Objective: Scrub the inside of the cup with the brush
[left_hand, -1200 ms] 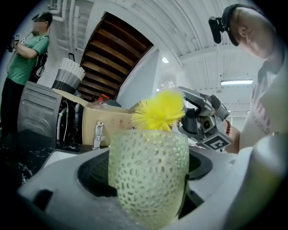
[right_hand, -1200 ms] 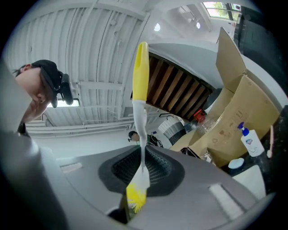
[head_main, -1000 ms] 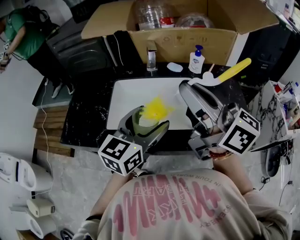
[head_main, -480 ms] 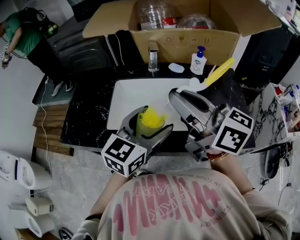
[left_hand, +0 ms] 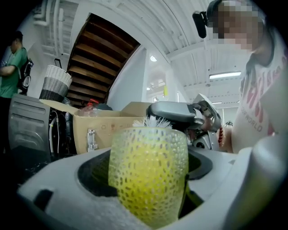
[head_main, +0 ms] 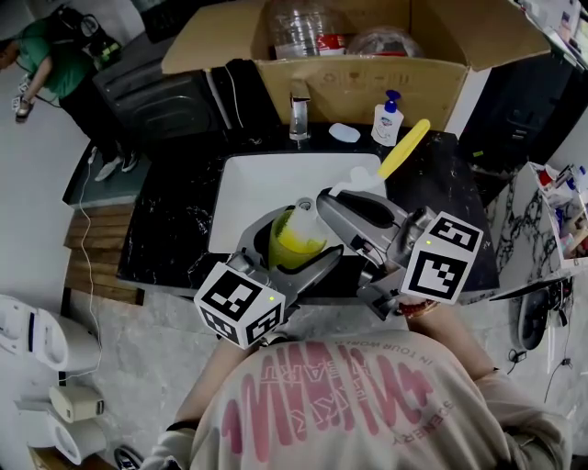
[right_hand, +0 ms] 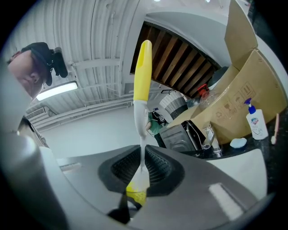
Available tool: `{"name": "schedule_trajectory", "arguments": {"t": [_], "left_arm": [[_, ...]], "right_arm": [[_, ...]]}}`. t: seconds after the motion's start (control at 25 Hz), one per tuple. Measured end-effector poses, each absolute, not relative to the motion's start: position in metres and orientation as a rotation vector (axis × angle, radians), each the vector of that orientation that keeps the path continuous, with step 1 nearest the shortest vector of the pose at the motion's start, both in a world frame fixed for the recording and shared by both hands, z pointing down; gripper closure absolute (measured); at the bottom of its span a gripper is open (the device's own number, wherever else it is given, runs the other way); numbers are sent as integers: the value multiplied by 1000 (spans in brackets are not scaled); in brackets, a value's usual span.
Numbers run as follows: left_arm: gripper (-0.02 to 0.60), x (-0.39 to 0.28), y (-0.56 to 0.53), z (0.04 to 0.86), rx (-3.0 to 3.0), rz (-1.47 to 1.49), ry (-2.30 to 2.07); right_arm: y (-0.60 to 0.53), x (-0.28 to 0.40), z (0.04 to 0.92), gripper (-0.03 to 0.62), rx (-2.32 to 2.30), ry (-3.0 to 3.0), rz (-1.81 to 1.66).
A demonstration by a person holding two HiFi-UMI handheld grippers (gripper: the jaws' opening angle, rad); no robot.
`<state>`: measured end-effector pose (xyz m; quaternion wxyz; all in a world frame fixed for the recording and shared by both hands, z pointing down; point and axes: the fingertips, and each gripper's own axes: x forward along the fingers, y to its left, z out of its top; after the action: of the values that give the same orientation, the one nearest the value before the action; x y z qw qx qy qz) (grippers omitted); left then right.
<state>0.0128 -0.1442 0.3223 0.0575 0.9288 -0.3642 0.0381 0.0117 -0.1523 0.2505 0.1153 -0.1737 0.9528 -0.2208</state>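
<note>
Behind the white rectangular sink (head_main: 248, 179): an open brown cardboard box (head_main: 367, 83) with clear plastic bottles (head_main: 299, 27) inside. Along the back of the black marbled counter (head_main: 170, 229) are a chrome faucet (head_main: 298, 115), a pale blue soap bar (head_main: 343, 132) and a white pump bottle with a blue cap (head_main: 387, 119). A person in a green top (head_main: 60, 64) stands far left, well apart.

The left gripper (head_main: 289, 246) is clenched on a translucent yellow-green cup with a dimpled wall (left_hand: 148, 173), held over the front part of the sink, mouth toward the right gripper (head_main: 320, 204). The right gripper's jaws are pinched on the thin white neck of a dish brush with a smooth yellow plastic handle (right_hand: 144, 67), which sticks out toward the pump bottle. Stiff white bristles (left_hand: 156, 121) show right at the cup's rim. The right gripper's grey body covers the cup mouth from above, so I can't tell how deep the brush head sits.
</note>
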Motion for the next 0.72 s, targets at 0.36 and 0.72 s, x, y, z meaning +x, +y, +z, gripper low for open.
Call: {"name": "schedule_trajectory", "arguments": {"t": [0.36,0.72], "left_arm": [[178,15,-139,331,2788,123,-1085],[178,18,-134,332,2797,129,-1073]], "right_arm": [[-148,16,249,549,-517,2771,-660],[-155,43,226,543,-615,2690,-530]]}}
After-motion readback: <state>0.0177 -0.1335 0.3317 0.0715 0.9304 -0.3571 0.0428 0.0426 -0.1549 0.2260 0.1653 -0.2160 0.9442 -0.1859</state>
